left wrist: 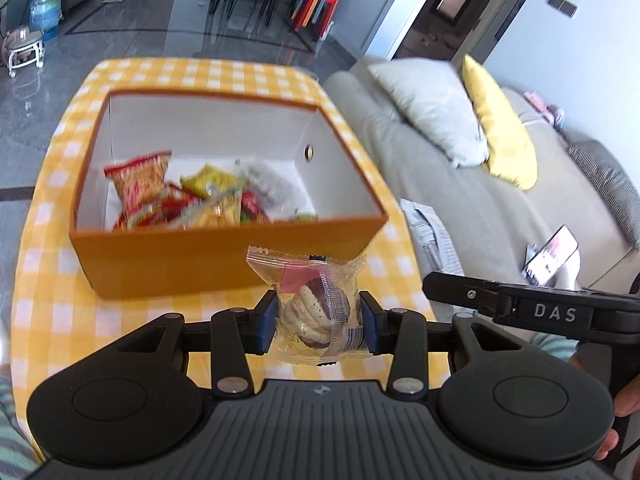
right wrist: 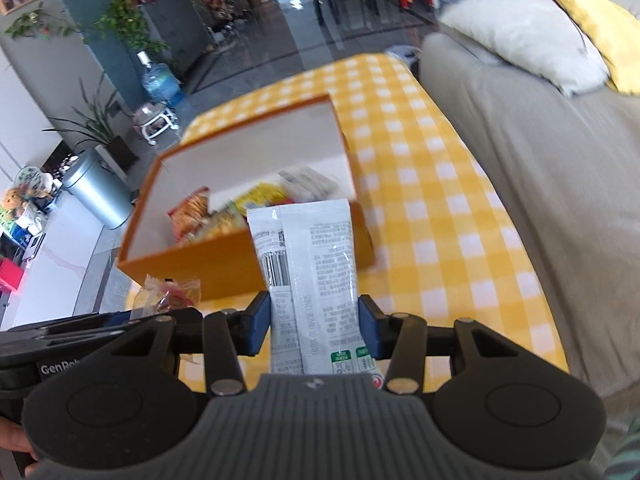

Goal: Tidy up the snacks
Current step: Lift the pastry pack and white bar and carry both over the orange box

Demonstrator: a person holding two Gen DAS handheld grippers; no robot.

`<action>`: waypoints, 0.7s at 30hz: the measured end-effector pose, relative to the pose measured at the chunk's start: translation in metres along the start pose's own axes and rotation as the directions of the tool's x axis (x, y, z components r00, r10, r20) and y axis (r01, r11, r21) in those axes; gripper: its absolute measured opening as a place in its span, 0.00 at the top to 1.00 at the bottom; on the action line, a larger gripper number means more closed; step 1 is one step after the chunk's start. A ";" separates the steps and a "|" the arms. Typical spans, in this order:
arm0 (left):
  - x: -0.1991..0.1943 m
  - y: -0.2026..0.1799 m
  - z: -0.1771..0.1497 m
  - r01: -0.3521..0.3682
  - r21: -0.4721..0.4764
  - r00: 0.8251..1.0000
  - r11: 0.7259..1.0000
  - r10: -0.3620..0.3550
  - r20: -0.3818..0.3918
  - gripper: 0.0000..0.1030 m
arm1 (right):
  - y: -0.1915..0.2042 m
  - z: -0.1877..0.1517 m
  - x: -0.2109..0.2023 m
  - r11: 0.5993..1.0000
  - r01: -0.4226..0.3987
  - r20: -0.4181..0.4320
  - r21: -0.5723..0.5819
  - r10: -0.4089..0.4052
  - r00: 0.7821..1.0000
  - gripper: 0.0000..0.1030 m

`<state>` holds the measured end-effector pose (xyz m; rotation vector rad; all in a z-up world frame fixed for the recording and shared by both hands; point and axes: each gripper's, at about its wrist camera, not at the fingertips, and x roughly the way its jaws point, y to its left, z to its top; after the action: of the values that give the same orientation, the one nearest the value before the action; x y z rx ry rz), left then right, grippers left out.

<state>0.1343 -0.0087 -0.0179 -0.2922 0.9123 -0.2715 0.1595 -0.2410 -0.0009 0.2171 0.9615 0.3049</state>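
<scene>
An open orange box (left wrist: 224,258) with a white inside stands on the yellow checked table (left wrist: 52,312). Several snack packets (left wrist: 188,200) lie in it. My left gripper (left wrist: 318,320) is shut on a clear-wrapped pastry (left wrist: 316,308), held just in front of the box's near wall. My right gripper (right wrist: 314,326) is shut on a long white snack packet (right wrist: 316,276), held in front of the box (right wrist: 200,264), with snack packets (right wrist: 248,204) inside. The pastry (right wrist: 168,296) in the left gripper shows at the lower left of the right wrist view.
A grey sofa (left wrist: 500,208) with a white pillow (left wrist: 432,108) and a yellow pillow (left wrist: 500,124) runs along the table's right side. A phone (left wrist: 552,256) lies on the sofa. A metal bin (right wrist: 96,192) and a water jug (right wrist: 160,80) stand on the floor to the left.
</scene>
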 end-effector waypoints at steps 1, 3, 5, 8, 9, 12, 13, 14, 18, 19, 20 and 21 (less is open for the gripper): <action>-0.003 0.002 0.006 0.000 -0.002 1.000 1.000 0.000 0.010 0.54 | 0.004 0.005 0.000 1.000 -0.005 0.005 -0.013 0.005 1.000 0.57; -0.008 0.005 0.018 -0.007 0.002 0.999 1.000 0.007 0.033 0.54 | 0.010 0.016 0.000 0.999 -0.021 0.009 -0.034 0.021 1.000 0.57; -0.010 0.010 0.031 -0.028 0.014 0.998 1.000 0.027 0.055 0.54 | 0.017 0.028 0.002 0.998 -0.038 0.013 -0.055 0.039 0.999 0.57; -0.010 0.018 0.050 -0.058 0.021 0.995 0.998 0.056 0.077 0.54 | 0.030 0.047 0.010 0.993 -0.048 0.027 -0.107 0.051 0.998 0.57; -0.008 0.020 0.057 -0.067 0.026 0.995 0.997 0.065 0.081 0.54 | 0.034 0.054 0.013 0.992 -0.049 0.030 -0.119 0.053 0.998 0.57; 0.000 0.027 0.077 -0.086 0.031 0.994 0.996 0.084 0.074 0.54 | 0.041 0.075 0.028 0.990 -0.074 0.027 -0.123 0.078 0.997 0.57; 0.004 0.032 0.083 -0.085 0.027 0.994 0.996 0.083 0.066 0.54 | 0.043 0.082 0.033 0.989 -0.081 0.022 -0.121 0.084 0.996 0.57; 0.008 0.035 0.089 -0.087 0.022 0.995 0.996 0.086 0.056 0.54 | 0.045 0.089 0.039 0.989 -0.084 0.019 -0.124 0.087 0.996 0.57; 0.031 0.043 0.108 -0.092 0.029 0.996 0.995 0.092 0.010 0.54 | 0.051 0.114 0.068 0.989 -0.101 -0.009 -0.108 0.101 0.995 0.57; 0.037 0.044 0.111 -0.088 0.040 0.996 0.995 0.089 -0.007 0.54 | 0.051 0.120 0.076 0.989 -0.102 -0.018 -0.103 0.101 0.995 0.57; 0.044 0.045 0.113 -0.087 0.047 0.996 0.995 0.088 -0.023 0.54 | 0.052 0.125 0.085 0.990 -0.103 -0.031 -0.099 0.100 0.994 0.57; 0.050 0.046 0.114 -0.090 0.060 0.995 0.994 0.092 -0.038 0.54 | 0.051 0.129 0.094 0.990 -0.105 -0.047 -0.092 0.101 0.994 0.57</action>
<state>0.2606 0.0310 -0.0052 -0.1911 0.9536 -0.2201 0.3084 -0.1662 0.0147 0.1744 0.9772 0.4504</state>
